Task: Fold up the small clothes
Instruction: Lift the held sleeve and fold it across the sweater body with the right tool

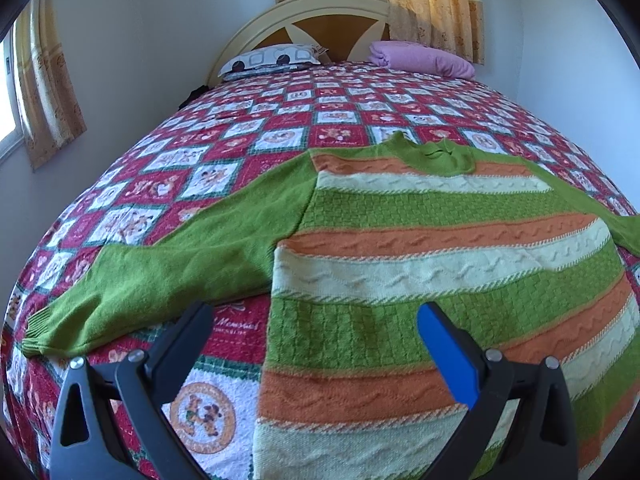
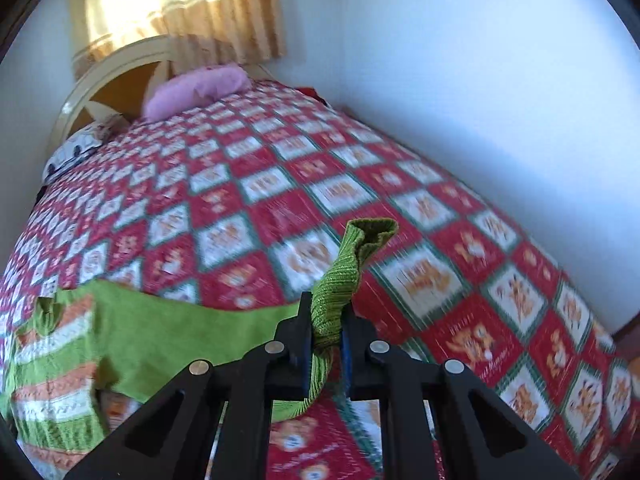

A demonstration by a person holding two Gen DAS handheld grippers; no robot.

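The striped sweater (image 1: 420, 248) lies flat on the bed (image 1: 248, 120), collar toward the headboard, sleeves out sideways. The right tongs (image 2: 326, 340) are clamped on the right sleeve's ribbed cuff (image 2: 352, 256) — the body lies to their left, so I'd judge the sleeve folds across that way. The left tongs (image 1: 316, 332) hover apart over the hem, holding nothing.

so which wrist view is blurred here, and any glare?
Right wrist: motion blur across the bedspread; the sweater cuff in the right tongs stays sharp; curtain blown out. Left wrist: sharp, heavy fisheye bowing, left tongs open.
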